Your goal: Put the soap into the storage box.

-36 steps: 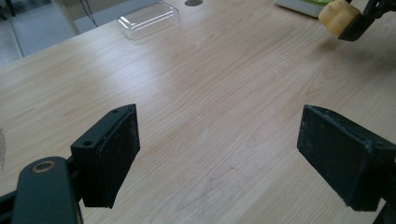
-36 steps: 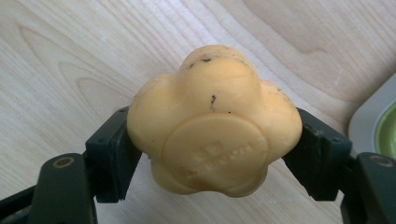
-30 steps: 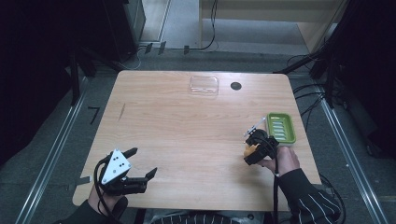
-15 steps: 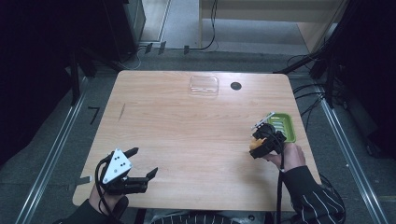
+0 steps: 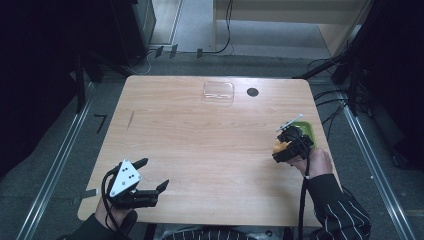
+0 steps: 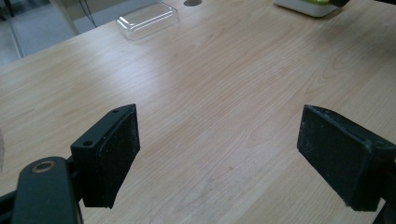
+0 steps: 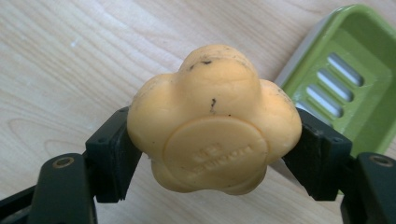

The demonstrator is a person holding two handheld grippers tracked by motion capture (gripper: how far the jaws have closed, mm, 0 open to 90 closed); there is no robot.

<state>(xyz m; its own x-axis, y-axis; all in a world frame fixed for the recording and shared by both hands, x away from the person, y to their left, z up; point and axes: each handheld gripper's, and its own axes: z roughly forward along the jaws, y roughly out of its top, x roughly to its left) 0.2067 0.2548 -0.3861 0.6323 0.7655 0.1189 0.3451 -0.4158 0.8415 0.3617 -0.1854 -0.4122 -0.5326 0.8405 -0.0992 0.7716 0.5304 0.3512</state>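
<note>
A yellow flower-shaped soap bar (image 7: 214, 135) sits clamped between the jaws of my right gripper (image 7: 215, 149), which is shut on it. In the high view that gripper (image 5: 286, 146) hangs at the table's right side, just left of a green soap dish (image 5: 305, 131). The right gripper view puts the soap dish (image 7: 355, 84) to the upper right of the soap, a little beyond it. My left gripper (image 5: 150, 176) rests low over the near left corner of the table, jaws wide apart and empty. Bare wood lies between its pads (image 6: 122, 154).
A clear plastic lid (image 5: 218, 92) lies at the far middle of the wooden table (image 5: 200, 145), with a dark round hole (image 5: 252, 92) beside it. The lid (image 6: 147, 19) is far ahead in the left gripper view. Cables run on the floor beyond the table.
My right gripper has carried the soap forward and to the right, closer to the green dish. The left gripper has stayed where it was.
</note>
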